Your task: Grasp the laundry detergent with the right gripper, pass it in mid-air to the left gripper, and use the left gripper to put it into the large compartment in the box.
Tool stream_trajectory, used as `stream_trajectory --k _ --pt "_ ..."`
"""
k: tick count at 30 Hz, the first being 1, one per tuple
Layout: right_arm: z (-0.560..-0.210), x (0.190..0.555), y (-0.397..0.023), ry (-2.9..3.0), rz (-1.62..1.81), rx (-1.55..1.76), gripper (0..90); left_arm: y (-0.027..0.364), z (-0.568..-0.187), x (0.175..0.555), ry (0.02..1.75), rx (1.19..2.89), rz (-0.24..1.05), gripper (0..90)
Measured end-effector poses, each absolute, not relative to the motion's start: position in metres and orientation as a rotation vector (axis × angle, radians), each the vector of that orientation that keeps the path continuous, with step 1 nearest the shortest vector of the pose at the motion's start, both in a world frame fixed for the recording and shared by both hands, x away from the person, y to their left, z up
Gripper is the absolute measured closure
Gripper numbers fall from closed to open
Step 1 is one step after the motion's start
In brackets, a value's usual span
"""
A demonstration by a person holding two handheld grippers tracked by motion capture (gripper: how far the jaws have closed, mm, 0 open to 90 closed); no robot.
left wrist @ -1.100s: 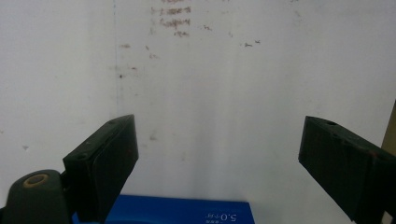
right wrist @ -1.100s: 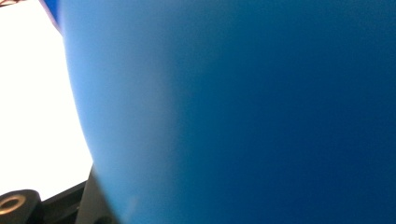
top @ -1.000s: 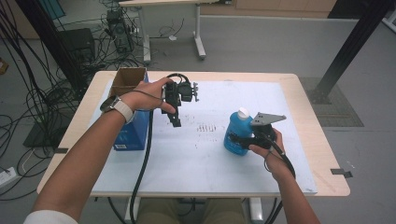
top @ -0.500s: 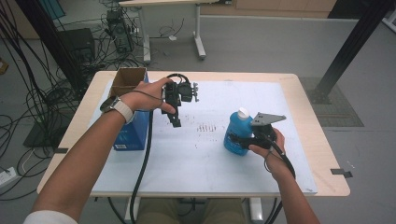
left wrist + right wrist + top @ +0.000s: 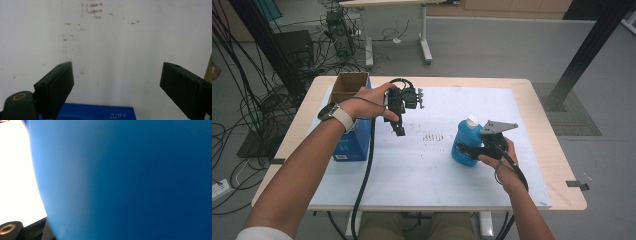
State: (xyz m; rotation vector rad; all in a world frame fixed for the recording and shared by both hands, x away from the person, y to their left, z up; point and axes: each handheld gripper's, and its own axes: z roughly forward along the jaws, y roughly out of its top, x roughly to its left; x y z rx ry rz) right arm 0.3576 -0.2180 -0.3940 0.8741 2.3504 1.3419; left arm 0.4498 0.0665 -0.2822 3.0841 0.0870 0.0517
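We are looking down on a pale wooden counter [image 5: 557, 165] covered by a white sheet [image 5: 422, 170], set on a grey floor with tangles of cable off to the left. On the right half of the sheet stands the blue bottle [image 5: 466, 143] with its white cap [image 5: 472, 121], upright, and the right hand-held gripper [image 5: 468, 150] comes at it level from the person's side, its jaws pressed onto the lower body of the bottle; they have just finished closing in on it, and the bottle sits between them. From the right gripper view we get that blue wall [image 5: 125, 180] right up against the lens, blurred, with a strip of bright sheet at the left edge. Over on the left, the left hand-held gripper [image 5: 400, 131] hangs above the sheet, pointing down, well apart from the bottle. In the left gripper view its two black jaws stand spread wide with nothing between them, just stained white sheet below. Just beside that hand we see a blue box [image 5: 352, 145] at the sheet's left edge, with an open cardboard box [image 5: 348, 85] behind it.
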Motion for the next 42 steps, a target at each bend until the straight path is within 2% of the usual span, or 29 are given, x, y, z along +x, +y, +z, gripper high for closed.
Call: stream_trajectory --k 42 --pt "-0.3943 0.3583 -0.2184 2.353 1.347 0.875 44.3 0.0695 -0.2785 0.4479 0.097 3.085 0.068 12.3"
